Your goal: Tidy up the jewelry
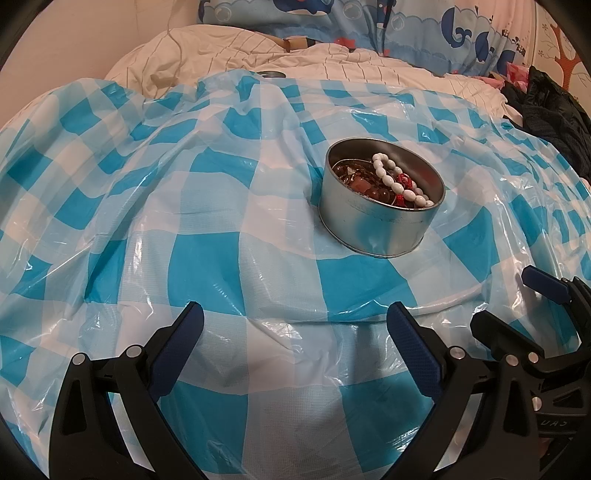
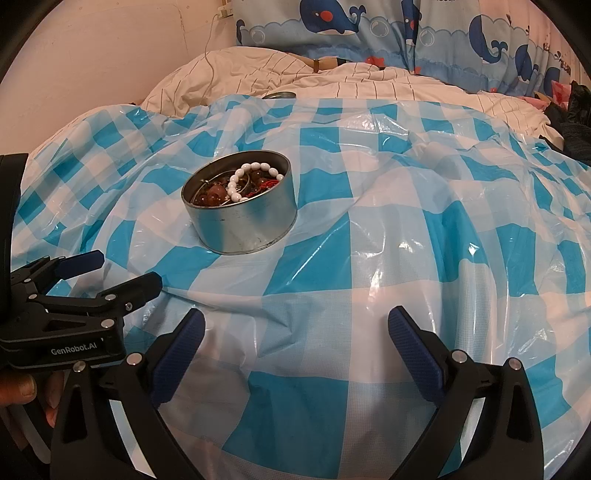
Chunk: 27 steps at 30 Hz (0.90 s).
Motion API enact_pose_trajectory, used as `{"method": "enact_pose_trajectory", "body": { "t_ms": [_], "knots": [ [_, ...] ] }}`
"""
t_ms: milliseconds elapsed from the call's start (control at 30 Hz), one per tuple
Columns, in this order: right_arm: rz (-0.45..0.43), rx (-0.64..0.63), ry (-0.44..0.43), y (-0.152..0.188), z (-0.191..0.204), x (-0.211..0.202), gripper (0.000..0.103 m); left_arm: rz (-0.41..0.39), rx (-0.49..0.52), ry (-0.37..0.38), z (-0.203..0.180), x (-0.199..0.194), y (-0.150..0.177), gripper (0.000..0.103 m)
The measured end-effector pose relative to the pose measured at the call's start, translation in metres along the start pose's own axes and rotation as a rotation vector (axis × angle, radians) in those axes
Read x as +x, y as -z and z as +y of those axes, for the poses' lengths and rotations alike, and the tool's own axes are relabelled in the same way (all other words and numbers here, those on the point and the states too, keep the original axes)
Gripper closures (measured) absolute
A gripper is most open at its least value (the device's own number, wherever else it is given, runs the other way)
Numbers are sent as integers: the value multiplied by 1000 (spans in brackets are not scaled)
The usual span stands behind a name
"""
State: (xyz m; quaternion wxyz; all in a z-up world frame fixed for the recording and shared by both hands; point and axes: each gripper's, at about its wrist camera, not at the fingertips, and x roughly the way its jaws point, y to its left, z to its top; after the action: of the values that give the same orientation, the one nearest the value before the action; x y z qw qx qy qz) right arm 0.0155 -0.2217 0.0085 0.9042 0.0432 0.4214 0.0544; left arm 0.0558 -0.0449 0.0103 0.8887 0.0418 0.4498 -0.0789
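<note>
Far left in the right wrist view: a hand (image 2: 26, 391) wrapped round a black body lettered "GenRobot.AI", the left gripper (image 2: 122, 271) seen from the side, fingers spread apart, blue pad on one, nothing between. Same tool from its own camera, left gripper (image 1: 295, 325): black ribbed arms, silver rivets, knurled blue pads, fingers wide and empty above the checked sheet (image 1: 207, 251).

Glossy thin plastic, blue and white squares, creased and puckered, catching highlights, spread over a soft mound.

Sunk slightly into that sheet, ahead of both tools and well apart from them: a round metal tin (image 1: 373, 225), dull silver, straight wall, open top. Inside, a tangle of jewelry: a white bead bracelet (image 1: 391, 177) of smooth oval beads, a red knotted piece (image 1: 402, 182), brown glossy beads (image 2: 212, 197). Thin wire rings among the beads only clear in the right wrist view.

Right of the tin, the right gripper (image 2: 295, 326), fingers wide, empty; also at the lower right edge of the left wrist view, right gripper (image 1: 506, 295), likewise parted.

Behind: cream striped bedding (image 2: 332, 85), whale-print pillow (image 2: 332, 26), a small grey disc (image 1: 271, 74) at the sheet's far edge. Dark clothing (image 1: 554, 110) and an orange tree-pattern wall plain only in the left wrist view; wall cable and socket only in the right.
</note>
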Motion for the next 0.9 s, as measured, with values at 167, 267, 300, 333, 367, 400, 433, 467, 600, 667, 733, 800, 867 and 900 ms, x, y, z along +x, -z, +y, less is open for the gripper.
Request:
{"method": "enact_pose_trajectory", "body": {
  "t_ms": [167, 267, 300, 333, 367, 400, 433, 467, 600, 667, 733, 800, 867, 900],
  "knots": [
    [0, 1, -2, 0, 0, 0, 8, 1, 2, -1, 1, 1, 0, 8],
    [0, 0, -1, 0, 0, 0, 8, 1, 2, -2, 0, 0, 0, 8],
    [0, 1, -1, 0, 0, 0, 8, 1, 1, -2, 0, 0, 0, 8],
    [0, 1, -1, 0, 0, 0, 8, 1, 1, -2, 0, 0, 0, 8],
    [0, 0, -1, 0, 0, 0, 8, 2, 2, -1, 0, 0, 0, 8],
    [0, 0, -1, 0, 0, 0, 8, 3, 2, 0, -1, 0, 0, 8],
    [0, 0, -1, 0, 0, 0, 8, 5, 3, 1, -1, 1, 0, 8],
    [0, 1, -2, 0, 0, 0, 8, 9, 4, 2, -2, 2, 0, 8],
    [1, 0, -2, 0, 1, 1, 8, 22, 5, 5, -5, 5, 1, 8],
    [1, 0, -2, 0, 1, 1, 8, 22, 4, 4, -5, 5, 1, 8],
    [1, 0, -2, 0, 2, 1, 8, 24, 3, 4, -4, 5, 1, 8],
    [1, 0, -2, 0, 1, 1, 8, 24, 4, 4, -5, 5, 1, 8],
    [1, 0, -2, 0, 1, 1, 8, 23, 4, 4, -5, 5, 1, 8],
    [1, 0, -2, 0, 1, 1, 8, 24, 4, 4, -5, 5, 1, 8]
  ]
}}
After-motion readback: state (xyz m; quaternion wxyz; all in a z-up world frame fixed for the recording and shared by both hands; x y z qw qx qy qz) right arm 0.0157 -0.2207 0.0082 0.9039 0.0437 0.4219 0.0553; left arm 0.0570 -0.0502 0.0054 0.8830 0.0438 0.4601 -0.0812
